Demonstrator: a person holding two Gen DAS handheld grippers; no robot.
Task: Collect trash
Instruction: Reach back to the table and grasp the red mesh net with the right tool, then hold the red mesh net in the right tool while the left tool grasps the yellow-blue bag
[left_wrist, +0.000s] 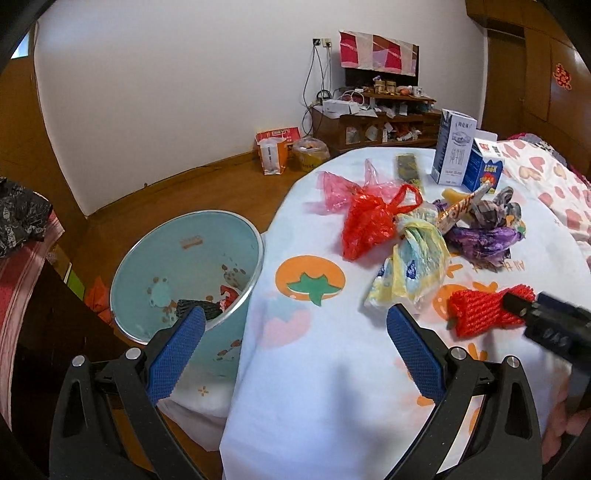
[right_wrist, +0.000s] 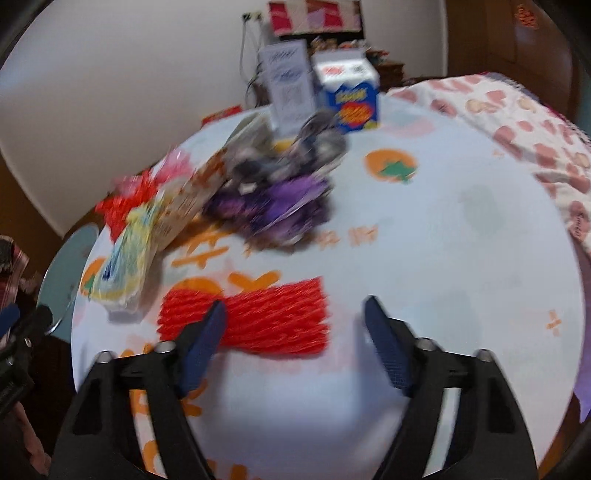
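Closing on the red net (right_wrist: 255, 319) on the tabletop (right_wrist: 443, 258), the right gripper (right_wrist: 295, 332), jaws spread, targets light, soft, springy mesh, probably best pinched mid-body.

Little print is legible. In the left wrist view, upper right of the frame, a tall white and blue carton (left_wrist: 455, 147) carries a few dark characters near its top, too small to read. Just beside it, a shorter blue carton (left_wrist: 484, 166) has yellow lettering on its front, also unreadable. A red paper double-happiness sign (left_wrist: 562, 75) hangs on the wooden door at the far right. Orange characters printed on the counter's cloth (left_wrist: 517, 266) sit right of centre, blurred. The right wrist view is too blurred to read.
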